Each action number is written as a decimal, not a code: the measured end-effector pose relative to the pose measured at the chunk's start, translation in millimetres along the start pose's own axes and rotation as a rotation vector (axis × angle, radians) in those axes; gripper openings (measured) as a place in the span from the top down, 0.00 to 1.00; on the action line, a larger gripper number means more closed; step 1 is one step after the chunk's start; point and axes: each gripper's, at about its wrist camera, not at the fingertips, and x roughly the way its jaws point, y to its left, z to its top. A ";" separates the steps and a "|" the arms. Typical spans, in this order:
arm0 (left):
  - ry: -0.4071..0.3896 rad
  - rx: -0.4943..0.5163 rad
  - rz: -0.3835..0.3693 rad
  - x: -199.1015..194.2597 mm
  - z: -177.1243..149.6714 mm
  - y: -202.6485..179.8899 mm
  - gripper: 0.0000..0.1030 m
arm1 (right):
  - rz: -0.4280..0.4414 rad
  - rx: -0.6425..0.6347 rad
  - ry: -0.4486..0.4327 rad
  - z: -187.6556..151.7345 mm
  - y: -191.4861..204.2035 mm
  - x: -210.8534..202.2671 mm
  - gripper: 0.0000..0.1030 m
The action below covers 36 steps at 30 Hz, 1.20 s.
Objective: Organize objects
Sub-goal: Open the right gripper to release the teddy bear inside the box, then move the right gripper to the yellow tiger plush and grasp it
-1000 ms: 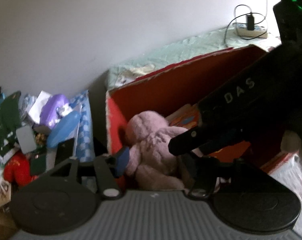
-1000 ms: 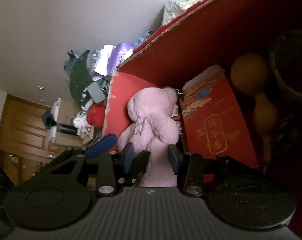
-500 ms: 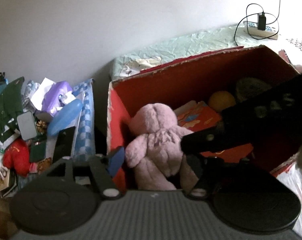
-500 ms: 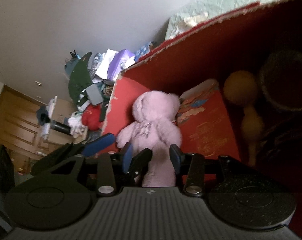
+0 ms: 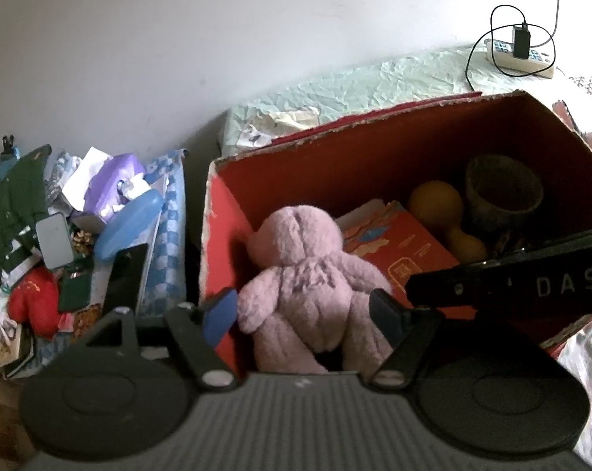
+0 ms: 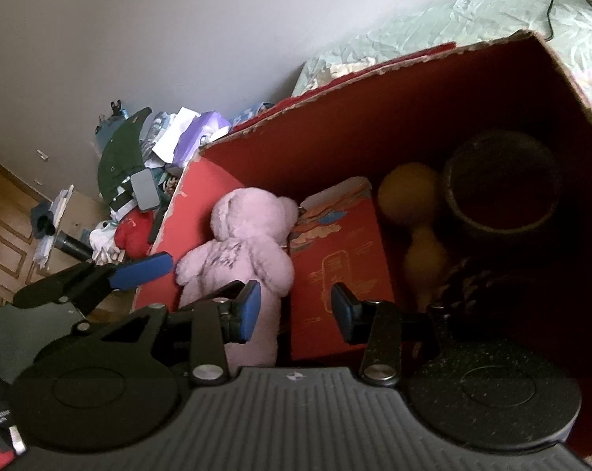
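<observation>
A pink plush bear (image 5: 307, 274) sits back-up in the left corner of the red cardboard box (image 5: 374, 133). My left gripper (image 5: 302, 314) straddles the bear; its jaws are opening and the blue pads (image 5: 217, 314) stand clear of the plush. In the right wrist view the bear (image 6: 245, 247) leans on the box wall (image 6: 166, 231) beside a red printed packet (image 6: 335, 259). My right gripper (image 6: 296, 312) hovers open over the bear's legs and the packet, holding nothing. One of its fingers crosses the left wrist view as a black bar (image 5: 492, 286).
Deeper in the box lie a yellow gourd-shaped toy (image 6: 410, 192), a dark round bowl (image 6: 500, 192) and a pine cone (image 6: 468, 286). A clutter pile (image 5: 80, 227) with a purple pack and a blue case lies left of the box. A power strip (image 5: 519, 55) rests on the pale green sheet.
The left jaws have spread wide and let go of the bear, which stays in the box corner. The right gripper has drawn back to the right, uncovering the yellow toy and bowl.
</observation>
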 end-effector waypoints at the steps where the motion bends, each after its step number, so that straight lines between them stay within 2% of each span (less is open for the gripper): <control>1: -0.002 0.000 0.001 -0.8 1.0 -0.3 0.24 | 0.000 0.002 -0.005 0.5 -1.0 -1.6 0.57; 7: -0.006 -0.012 0.020 -8.2 9.3 -2.1 0.21 | 0.004 -0.013 -0.044 2.5 -2.0 -16.1 0.57; 14: -0.031 -0.026 0.040 -29.4 20.3 -6.4 0.15 | 0.051 -0.023 -0.106 4.2 -3.2 -40.7 0.57; 25: -0.060 -0.047 0.080 -61.0 31.7 -38.1 0.10 | 0.082 -0.030 -0.155 2.4 -18.3 -82.7 0.56; 32: -0.079 -0.051 0.049 -79.9 39.8 -75.8 0.11 | 0.070 -0.024 -0.204 -0.2 -46.1 -122.4 0.56; 36: -0.094 -0.042 -0.020 -86.8 50.7 -105.0 0.09 | 0.051 0.003 -0.246 -0.8 -70.3 -151.9 0.51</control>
